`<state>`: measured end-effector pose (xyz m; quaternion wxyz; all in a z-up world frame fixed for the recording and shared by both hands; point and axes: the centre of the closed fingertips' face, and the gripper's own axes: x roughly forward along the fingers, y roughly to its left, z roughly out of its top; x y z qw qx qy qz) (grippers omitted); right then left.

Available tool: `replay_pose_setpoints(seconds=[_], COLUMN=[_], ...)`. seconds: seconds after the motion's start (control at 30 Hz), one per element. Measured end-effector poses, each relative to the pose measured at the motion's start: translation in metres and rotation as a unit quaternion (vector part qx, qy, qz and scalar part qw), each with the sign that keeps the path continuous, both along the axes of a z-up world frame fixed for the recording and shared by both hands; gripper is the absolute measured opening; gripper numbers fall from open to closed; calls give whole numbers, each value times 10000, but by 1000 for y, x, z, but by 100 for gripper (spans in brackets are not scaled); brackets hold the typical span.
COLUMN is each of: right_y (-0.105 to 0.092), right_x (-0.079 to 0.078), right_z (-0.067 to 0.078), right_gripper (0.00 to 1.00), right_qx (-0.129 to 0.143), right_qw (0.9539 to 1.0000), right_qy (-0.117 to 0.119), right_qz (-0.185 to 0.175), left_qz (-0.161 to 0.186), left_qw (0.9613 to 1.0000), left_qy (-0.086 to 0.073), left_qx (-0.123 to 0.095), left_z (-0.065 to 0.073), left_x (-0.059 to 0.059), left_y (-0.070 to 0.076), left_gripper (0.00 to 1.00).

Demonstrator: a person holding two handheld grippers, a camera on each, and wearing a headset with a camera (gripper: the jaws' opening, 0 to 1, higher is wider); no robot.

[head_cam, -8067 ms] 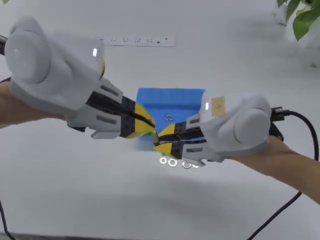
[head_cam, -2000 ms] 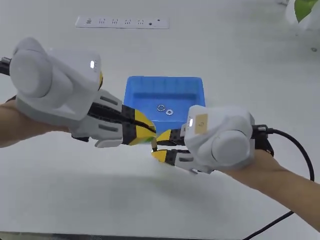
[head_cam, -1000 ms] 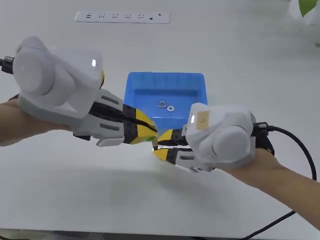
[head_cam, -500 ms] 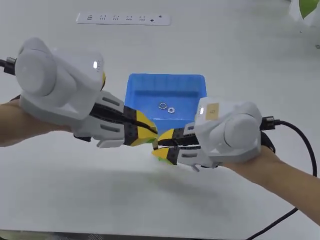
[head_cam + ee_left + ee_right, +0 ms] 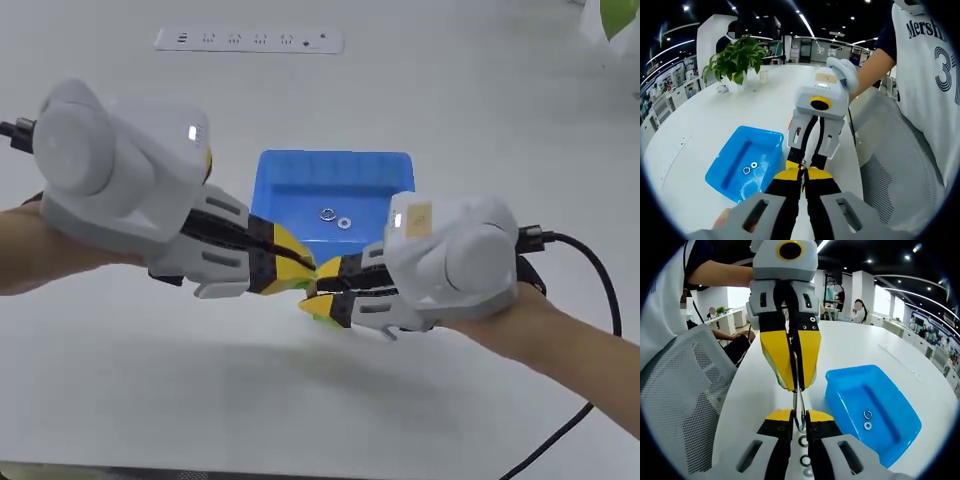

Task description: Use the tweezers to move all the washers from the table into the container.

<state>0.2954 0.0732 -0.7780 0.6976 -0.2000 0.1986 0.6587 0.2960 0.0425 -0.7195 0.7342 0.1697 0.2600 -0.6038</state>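
Blue rectangular plastic container (image 5: 300, 175) sits on the white table (image 5: 450, 100), with two small metal washers (image 5: 328, 214) inside. Off its near edge, the left gripper (image 5: 306, 272) and right gripper (image 5: 310, 297) meet tip to tip, both pinching thin metal tweezers (image 5: 799, 400). Loose washers (image 5: 803, 441) lie on the table beneath the right gripper.

Open-plan office, possibly lab floor laid out like one. Big glossy white table (image 5: 450, 90) serves as workbench. Power strip (image 5: 249, 41) lies on table's far side. Grey mesh office chair (image 5: 685, 390) stands just beside table's edge. Leafy potted plant (image 5: 735, 60) sits at table's far end. Beyond table: seated person (image 5: 858, 311) at another desk, white pillar (image 5: 715, 37). Above table: dark ceiling, long light strips (image 5: 807, 25), small spot lamps.
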Motion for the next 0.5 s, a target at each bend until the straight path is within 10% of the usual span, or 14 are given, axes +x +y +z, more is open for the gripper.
replay_pose_setpoints(seconds=[0.5], right_y=[-3], right_x=[-1], right_z=[-7], right_gripper=[11], right_qx=[-168], right_qw=[9996], right_qy=[-218], right_qz=[111], left_qz=[-47], left_qw=[10000], left_qy=[-4], left_qx=[30], left_z=[0], left_x=[-1], left_y=[-2], left_gripper=[6])
